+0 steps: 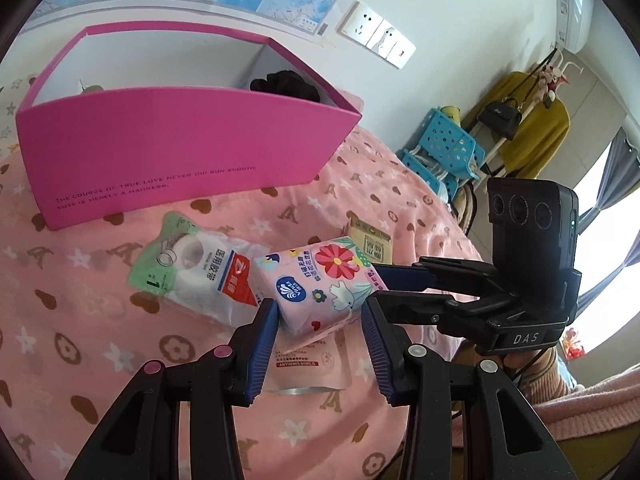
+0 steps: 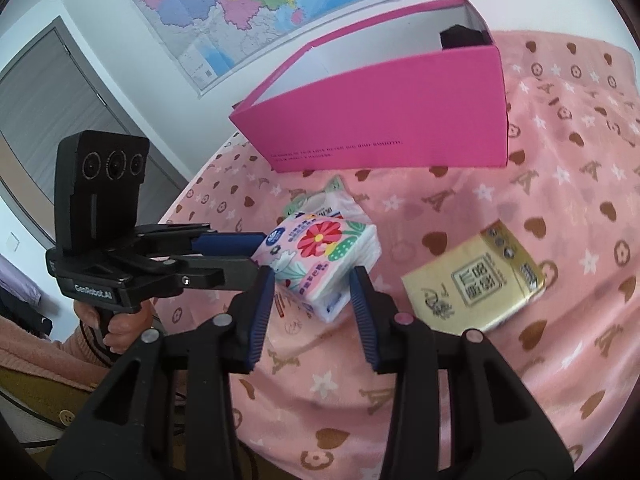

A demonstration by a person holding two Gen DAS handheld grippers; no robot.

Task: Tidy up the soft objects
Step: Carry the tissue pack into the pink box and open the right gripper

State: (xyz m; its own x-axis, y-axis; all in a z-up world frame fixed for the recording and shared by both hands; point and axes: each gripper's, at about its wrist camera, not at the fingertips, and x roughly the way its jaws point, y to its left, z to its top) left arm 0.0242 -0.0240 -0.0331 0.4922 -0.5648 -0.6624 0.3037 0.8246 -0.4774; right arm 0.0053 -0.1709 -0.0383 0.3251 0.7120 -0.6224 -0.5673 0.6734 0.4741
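Note:
A pink flowered tissue pack (image 1: 320, 280) (image 2: 320, 260) rests on a flat pink sachet (image 1: 312, 364) on the pink blanket. My left gripper (image 1: 320, 320) is open, its jaws either side of the pack's near corner. My right gripper (image 2: 314, 294) is open too, astride the same pack from the other side; it shows in the left wrist view (image 1: 404, 280). A bag of white medical tape rolls (image 1: 192, 268) lies left of the pack. A yellow tissue pack (image 2: 476, 284) lies to the right. The open magenta box (image 1: 180, 148) (image 2: 384, 116) stands behind, with something black (image 1: 286, 82) inside.
The pink blanket (image 2: 560, 160) with hearts and stars covers the surface and drops off at the edges. A blue plastic rack (image 1: 444, 152) and a coat stand with a yellow garment (image 1: 532, 132) stand beyond the right edge. A map hangs on the wall (image 2: 248, 8).

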